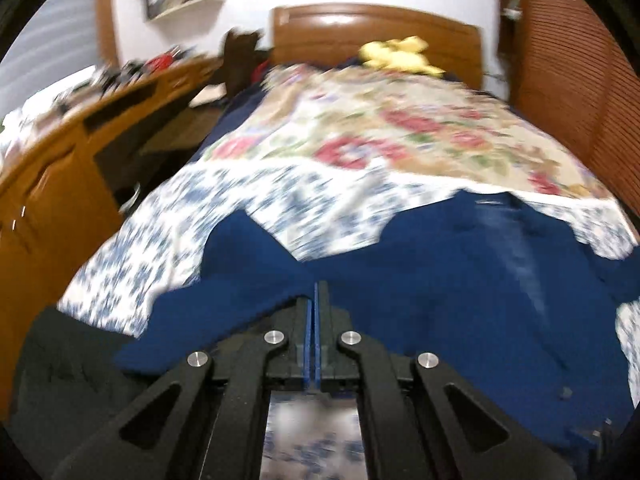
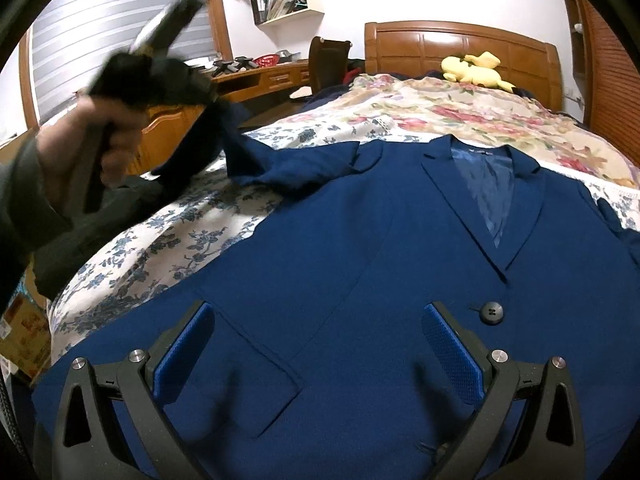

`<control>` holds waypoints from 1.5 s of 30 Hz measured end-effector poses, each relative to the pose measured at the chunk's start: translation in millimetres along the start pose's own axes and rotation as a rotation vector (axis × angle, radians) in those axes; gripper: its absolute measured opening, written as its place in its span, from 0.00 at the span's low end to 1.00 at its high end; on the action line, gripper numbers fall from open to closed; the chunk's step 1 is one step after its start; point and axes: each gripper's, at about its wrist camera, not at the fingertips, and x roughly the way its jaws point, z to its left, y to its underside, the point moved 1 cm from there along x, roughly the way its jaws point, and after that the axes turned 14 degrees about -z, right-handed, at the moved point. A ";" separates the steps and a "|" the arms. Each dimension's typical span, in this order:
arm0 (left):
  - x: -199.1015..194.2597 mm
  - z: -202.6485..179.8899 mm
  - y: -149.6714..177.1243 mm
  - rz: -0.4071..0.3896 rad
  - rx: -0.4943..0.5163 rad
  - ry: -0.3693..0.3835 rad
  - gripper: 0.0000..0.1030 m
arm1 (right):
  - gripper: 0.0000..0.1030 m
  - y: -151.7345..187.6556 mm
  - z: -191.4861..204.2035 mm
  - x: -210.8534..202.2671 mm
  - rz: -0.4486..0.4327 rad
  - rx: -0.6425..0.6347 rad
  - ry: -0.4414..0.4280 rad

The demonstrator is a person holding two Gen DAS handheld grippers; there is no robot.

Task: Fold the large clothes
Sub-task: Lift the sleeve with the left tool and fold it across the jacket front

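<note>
Both hand-held grippers work over a navy-blue woven suit jacket lying face up on the bed. Seen from its own wrist camera, the left gripper has its two blue-padded fingers pressed together on a fold of the jacket's sleeve, the cloth pinched between them at 6 o'clock in that blurred frame. From the right wrist view the same left gripper sits at 10 o'clock, held in the person's left hand, with the sleeve lifted off the bed and hanging from its tip.

The right gripper is spread wide, its blue textured pads apart at 5 and 7 o'clock, poised just above the jacket's lower front with nothing between them. A black round button lies just beside the right-hand pad, below the meeting of the lapels.

Beneath the jacket is a white sheet with blue flower print, and farther up the bed, toward 12 o'clock, a cream quilt with red roses. A yellow plush toy rests against the brown wooden headboard. A wooden desk stands at 11 o'clock
</note>
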 end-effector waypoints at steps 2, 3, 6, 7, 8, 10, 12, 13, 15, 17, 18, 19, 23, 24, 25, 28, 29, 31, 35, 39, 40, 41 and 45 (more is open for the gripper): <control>-12.7 -18.4 -6.5 -0.017 0.029 0.022 0.01 | 1.00 -3.2 -1.2 -4.5 -0.002 -0.009 -0.008; -17.8 -26.7 -9.0 -0.020 0.041 0.031 0.01 | 1.00 -4.9 -3.1 -6.8 -0.004 -0.012 -0.008; -21.5 -39.1 -9.2 -0.003 0.054 0.059 0.01 | 1.00 -9.8 -14.3 -13.9 -0.012 -0.018 0.004; -19.6 -41.0 -8.2 0.008 0.059 0.061 0.02 | 1.00 -10.2 -19.2 -15.6 -0.016 -0.020 0.016; -19.1 -42.1 -5.8 0.016 0.076 0.053 0.07 | 1.00 -9.7 -22.7 -16.7 -0.019 -0.022 0.026; -24.1 -44.6 0.4 0.014 0.099 0.056 0.28 | 1.00 -7.7 -33.7 -18.1 -0.020 -0.015 0.053; -30.5 -45.2 6.1 0.009 0.105 0.089 0.49 | 1.00 -5.4 -41.4 -17.5 -0.016 -0.002 0.068; -34.8 -47.0 9.5 0.007 0.111 0.093 0.60 | 1.00 -4.0 -45.7 -15.9 -0.013 0.006 0.074; -46.2 -48.1 15.1 -0.015 0.118 0.107 0.74 | 1.00 -3.8 -49.5 -13.7 -0.009 0.021 0.079; -57.5 -47.3 20.6 -0.030 0.116 0.122 0.75 | 1.00 -6.0 -50.2 -10.0 -0.005 0.033 0.076; -62.9 -47.0 23.3 -0.036 0.111 0.135 0.75 | 1.00 -5.8 -48.5 -8.4 -0.004 0.032 0.075; -66.2 -45.8 26.4 -0.042 0.107 0.139 0.75 | 1.00 -4.7 -46.7 -6.1 -0.002 0.028 0.075; -62.2 -34.4 35.3 -0.044 0.099 0.095 0.75 | 1.00 -3.5 -44.4 -3.0 0.007 0.015 0.077; -58.4 -29.7 37.6 -0.041 0.095 0.079 0.75 | 1.00 -3.3 -42.7 -6.4 0.007 0.012 0.079; -53.5 -23.8 39.7 -0.034 0.088 0.062 0.75 | 1.00 -3.4 -42.6 -6.5 0.007 0.011 0.079; -36.3 -3.5 48.6 -0.012 0.056 0.021 0.75 | 1.00 -3.4 -45.8 -7.8 0.012 0.010 0.080; -28.8 3.5 53.0 0.002 0.045 0.007 0.75 | 1.00 -4.6 -48.2 -8.7 0.015 0.010 0.080; -13.3 17.7 64.0 0.036 0.022 -0.021 0.75 | 1.00 -3.0 -48.4 -5.9 0.023 0.009 0.079; 7.4 40.4 89.2 0.091 -0.012 -0.070 0.75 | 1.00 -0.5 -49.7 -2.9 0.037 0.011 0.075; 23.3 54.0 110.5 0.149 -0.046 -0.098 0.75 | 1.00 0.3 -50.4 -0.6 0.046 0.013 0.072; 26.7 56.7 114.8 0.161 -0.051 -0.105 0.75 | 1.00 0.4 -50.0 -0.9 0.048 0.012 0.072; 30.1 59.2 119.5 0.172 -0.054 -0.112 0.75 | 1.00 0.6 -49.9 -0.7 0.050 0.011 0.072; 40.4 66.9 129.6 0.208 -0.083 -0.112 0.68 | 1.00 0.4 -49.8 0.0 0.053 0.008 0.072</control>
